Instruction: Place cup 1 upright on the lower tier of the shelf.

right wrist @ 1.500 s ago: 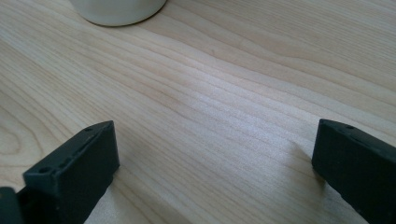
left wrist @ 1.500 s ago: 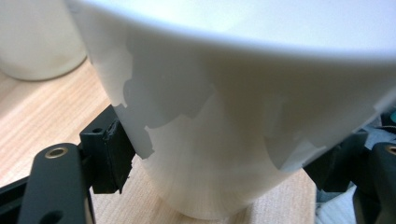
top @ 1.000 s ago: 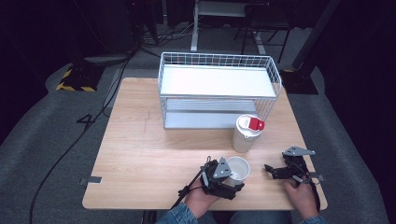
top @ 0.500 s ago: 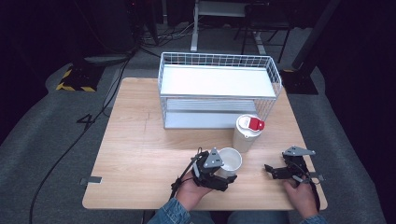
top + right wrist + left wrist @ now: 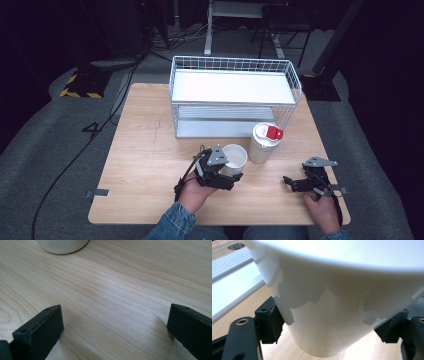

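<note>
High view: we see the left hand-held gripper (image 5: 234,176) clamped on the open white cup (image 5: 234,157), mid worktop (image 5: 145,160), just beside the lidded container (image 5: 264,142) and in front of the wire rack (image 5: 235,95). We judge the low side grip keeps the cup upright. The right hand-held gripper (image 5: 290,183) rests apart, near the front edge.

Left gripper view: pads (image 5: 273,323) press the cup wall (image 5: 332,327) on both sides; base looks clear of the wood.

Right gripper view: jaws stand wide, nothing betw. them, parked over bare wood.

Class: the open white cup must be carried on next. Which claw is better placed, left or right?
Left. The left claw is shut on the white cup; the right claw stands open over bare table.
</note>
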`<state>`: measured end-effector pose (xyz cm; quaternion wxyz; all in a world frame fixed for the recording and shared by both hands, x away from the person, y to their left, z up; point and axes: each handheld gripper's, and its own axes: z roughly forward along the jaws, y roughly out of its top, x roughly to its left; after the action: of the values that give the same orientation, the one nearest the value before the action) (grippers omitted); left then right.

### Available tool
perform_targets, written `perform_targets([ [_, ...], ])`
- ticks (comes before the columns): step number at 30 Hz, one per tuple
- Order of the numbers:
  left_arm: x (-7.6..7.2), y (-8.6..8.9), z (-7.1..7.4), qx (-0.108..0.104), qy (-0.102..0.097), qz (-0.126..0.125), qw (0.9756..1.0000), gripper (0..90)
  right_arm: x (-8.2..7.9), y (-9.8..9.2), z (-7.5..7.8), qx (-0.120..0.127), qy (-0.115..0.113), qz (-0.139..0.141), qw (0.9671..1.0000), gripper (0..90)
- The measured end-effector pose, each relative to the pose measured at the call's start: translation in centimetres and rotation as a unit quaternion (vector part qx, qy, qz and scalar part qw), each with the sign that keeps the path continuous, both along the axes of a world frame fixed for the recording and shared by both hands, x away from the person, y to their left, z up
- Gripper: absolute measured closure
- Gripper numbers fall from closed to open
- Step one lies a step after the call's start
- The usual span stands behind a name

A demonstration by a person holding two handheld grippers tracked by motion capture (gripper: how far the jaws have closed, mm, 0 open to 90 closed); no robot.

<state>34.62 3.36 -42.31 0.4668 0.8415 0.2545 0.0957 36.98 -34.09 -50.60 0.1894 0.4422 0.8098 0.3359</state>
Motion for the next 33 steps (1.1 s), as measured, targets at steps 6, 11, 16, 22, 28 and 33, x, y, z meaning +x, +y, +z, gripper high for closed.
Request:
perform_targets([
  [6,1.7,1.5,0.4,-0.007,0.000,0.028,0.9996,22.8,0.0,0.0,0.0,0.000,0.000,0.000,1.0000,0.6],
  [11,2.9,1.7,0.7,0.004,-0.008,0.044,0.9990,22.8,0.0,0.0,0.0,0.000,0.000,0.000,1.0000,0.6],
  [16,4.0,1.8,0.2,-0.017,-0.009,0.065,0.9977,22.8,0.0,0.0,0.0,0.000,0.000,0.000,1.0000,0.6],
  [22,5.4,2.0,-0.5,-0.017,-0.014,0.111,0.9935,22.8,0.0,0.0,0.0,0.000,0.000,0.000,1.0000,0.6],
  [28,6.7,2.2,-1.1,-0.020,-0.015,0.130,0.9912,22.8,0.0,0.0,0.0,0.000,0.000,0.000,1.0000,0.6],
  [33,8.1,1.7,-1.1,-0.018,-0.029,0.142,0.9893,22.8,0.0,0.0,0.0,0.000,0.000,0.000,1.0000,0.6],
])
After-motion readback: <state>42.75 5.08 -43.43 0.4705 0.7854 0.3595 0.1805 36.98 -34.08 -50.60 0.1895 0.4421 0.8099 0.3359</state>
